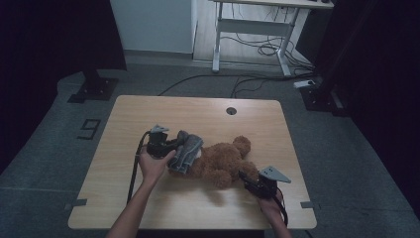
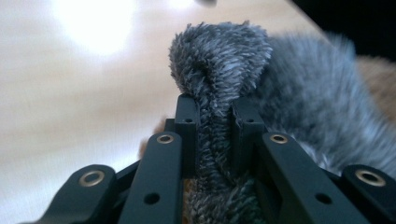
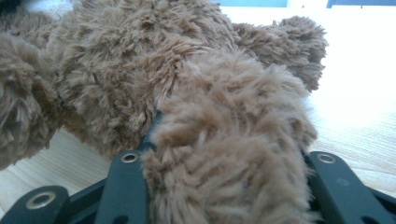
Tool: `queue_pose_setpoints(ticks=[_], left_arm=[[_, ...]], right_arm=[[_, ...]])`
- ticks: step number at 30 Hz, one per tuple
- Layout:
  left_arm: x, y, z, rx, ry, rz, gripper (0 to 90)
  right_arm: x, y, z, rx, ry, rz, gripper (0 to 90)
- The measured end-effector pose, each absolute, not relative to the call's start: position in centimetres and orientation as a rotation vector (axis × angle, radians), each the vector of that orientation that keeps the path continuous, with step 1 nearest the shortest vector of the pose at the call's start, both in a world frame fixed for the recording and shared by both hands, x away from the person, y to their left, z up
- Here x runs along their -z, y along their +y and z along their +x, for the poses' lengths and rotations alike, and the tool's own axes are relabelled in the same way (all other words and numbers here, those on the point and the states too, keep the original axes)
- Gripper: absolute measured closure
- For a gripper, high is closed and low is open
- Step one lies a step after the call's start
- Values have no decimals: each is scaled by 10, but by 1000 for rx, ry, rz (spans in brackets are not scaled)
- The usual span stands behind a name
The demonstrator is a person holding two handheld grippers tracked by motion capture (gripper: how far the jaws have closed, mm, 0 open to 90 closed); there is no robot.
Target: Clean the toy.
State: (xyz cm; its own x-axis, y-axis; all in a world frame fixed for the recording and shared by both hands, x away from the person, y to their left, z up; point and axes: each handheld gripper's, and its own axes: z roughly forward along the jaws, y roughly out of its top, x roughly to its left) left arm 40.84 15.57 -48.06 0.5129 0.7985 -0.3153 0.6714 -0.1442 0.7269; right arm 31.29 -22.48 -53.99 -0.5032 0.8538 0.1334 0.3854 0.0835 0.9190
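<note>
- High view: brown plush teddy bear (image 1: 220, 158) lying on its side near the middle of the pale wooden bench (image 1: 198, 111); grey fleecy garment (image 1: 187, 151) bunched at the bear's left end, touching it; left gripper (image 1: 174, 145), black, held in the person's left hand (image 1: 153, 166), closed on the garment's edge; right gripper (image 1: 246, 178) at the bear's near right limb; dark carpeted floor around the bench.
- Left gripper view: jaws nearly together, a fold of the grey garment (image 2: 219, 70) pinched between them; pile short, dense, tufted; brown fur (image 2: 378, 79) behind at right.
- Right gripper view: jaws partly closed about a thick brown limb (image 3: 229, 154), fur long, shaggy and soft; bear's body (image 3: 126, 60) beyond; bench surface smooth, light-grained.
- Step in hand, as judged: working the garment along the bear while the limb is pinned; whether on or off cannot be told.
- Next move calls for: a steady hold on the limb; a slow, even pull so the fleece does not slip or snag.
</note>
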Motion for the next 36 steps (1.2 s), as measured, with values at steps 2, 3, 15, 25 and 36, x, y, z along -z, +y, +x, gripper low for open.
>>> queue_pose_setpoints(ticks=[2,3,15,25,36], left_arm=[[488,164,405,-178,1235,1857,762],[491,167,404,-192,1253,1870,762],[536,193,398,-75,1366,1901,755],[438,180,371,-281,1094,1770,760],[426,103,376,-233,949,1882,755]], right_arm=[[540,-224,313,-1409,1935,1213,531],[541,-224,313,-1404,1938,1212,531],[543,-226,313,-1399,1938,1233,529],[544,-229,315,-1400,1926,1254,529],[544,-230,314,-1403,1930,1247,526]])
